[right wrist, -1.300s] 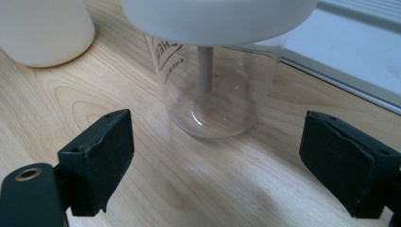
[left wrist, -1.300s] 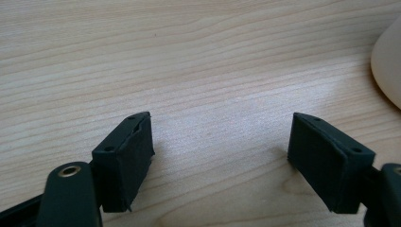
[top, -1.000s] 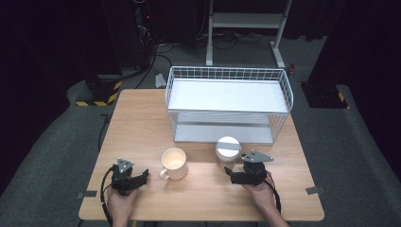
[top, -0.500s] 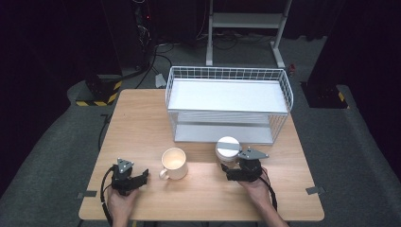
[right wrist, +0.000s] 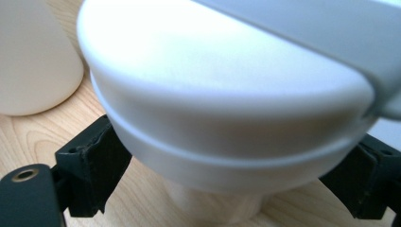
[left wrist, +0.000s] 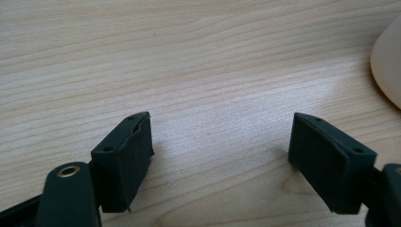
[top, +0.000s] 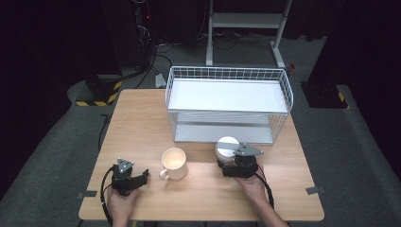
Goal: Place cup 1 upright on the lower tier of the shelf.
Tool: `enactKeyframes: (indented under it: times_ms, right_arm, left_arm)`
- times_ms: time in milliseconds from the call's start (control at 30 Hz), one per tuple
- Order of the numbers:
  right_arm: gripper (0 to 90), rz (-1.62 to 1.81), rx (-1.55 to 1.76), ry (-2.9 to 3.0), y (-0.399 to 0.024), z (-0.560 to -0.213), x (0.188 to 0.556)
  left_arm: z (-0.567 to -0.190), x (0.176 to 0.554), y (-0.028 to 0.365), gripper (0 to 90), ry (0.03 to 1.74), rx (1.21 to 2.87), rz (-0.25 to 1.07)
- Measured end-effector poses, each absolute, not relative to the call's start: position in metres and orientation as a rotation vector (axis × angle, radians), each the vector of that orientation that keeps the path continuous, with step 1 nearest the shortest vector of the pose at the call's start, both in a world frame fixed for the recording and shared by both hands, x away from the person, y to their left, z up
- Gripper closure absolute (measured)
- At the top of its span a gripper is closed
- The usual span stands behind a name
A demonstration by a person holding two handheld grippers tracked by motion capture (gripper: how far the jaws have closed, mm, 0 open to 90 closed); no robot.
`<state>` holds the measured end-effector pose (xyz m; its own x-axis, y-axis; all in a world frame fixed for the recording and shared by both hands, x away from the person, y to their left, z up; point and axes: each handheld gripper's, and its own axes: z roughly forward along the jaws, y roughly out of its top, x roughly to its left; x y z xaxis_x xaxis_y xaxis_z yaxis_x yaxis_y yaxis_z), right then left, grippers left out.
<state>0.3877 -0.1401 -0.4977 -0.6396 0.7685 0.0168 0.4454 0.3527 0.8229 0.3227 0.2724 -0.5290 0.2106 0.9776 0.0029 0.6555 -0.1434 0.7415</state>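
The left gripper [top: 140, 178] rests unmoved left of the mug [top: 173, 163], fingers apart and empty. The right gripper [top: 222, 169] has edged toward the rack [top: 228, 102]; the white lidded pot [right wrist: 227, 109], standing right of the mug, sits between its spread fingers [right wrist: 97, 163], grip uncertain.

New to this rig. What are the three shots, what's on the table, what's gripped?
No robot here: a person holds a hand-held gripper in each hand. The high view looks down on the wooden table; the other two pictures come from cameras riding on each gripper, looking along its black jaws.

On the table stand a white wire rack, a cream mug and a white lidded container.

The left hand-held gripper is open over bare wood. The right hand-held gripper has its jaws on either side of the container; whether they press on it I cannot tell.
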Motion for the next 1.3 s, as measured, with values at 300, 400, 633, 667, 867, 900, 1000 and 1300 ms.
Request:
enactKeyframes:
  times_ms: [300,400,633,667,867,900,1000,1300]
  right_arm:
    - [11.5,1.191,1.082,2.220,-0.1393,-0.4999,0.3917]
    - [13.4,1.188,1.060,2.212,-0.1380,-0.4999,0.3912]
    - [17.8,1.188,1.043,2.209,-0.1351,-0.5017,0.3908]
    - [18.0,1.186,1.034,2.208,-0.1350,-0.5015,0.3911]
    - [18.4,1.186,1.032,2.209,-0.1350,-0.5017,0.3913]
    - [18.4,1.189,1.036,2.210,-0.1351,-0.5017,0.3913]
    - [18.6,1.185,1.028,2.214,-0.1354,-0.5014,0.3914]
    - [18.7,1.186,1.020,2.213,-0.1356,-0.5013,0.3904]
  left_arm:
    - [-0.5290,0.3228,0.2723,22.3,1.511,1.875,0.672]
    - [-0.5291,0.3228,0.2723,22.3,1.511,1.875,0.673]
    - [-0.5291,0.3228,0.2723,22.3,1.511,1.875,0.673]
    - [-0.5291,0.3228,0.2723,22.3,1.511,1.875,0.672]
    - [-0.5291,0.3228,0.2723,22.3,1.512,1.875,0.672]
    - [-0.5291,0.3228,0.2723,22.4,1.511,1.875,0.673]
    - [-0.5291,0.3228,0.2724,22.6,1.512,1.875,0.674]
    - [-0.5290,0.3228,0.2726,22.8,1.510,1.875,0.674]
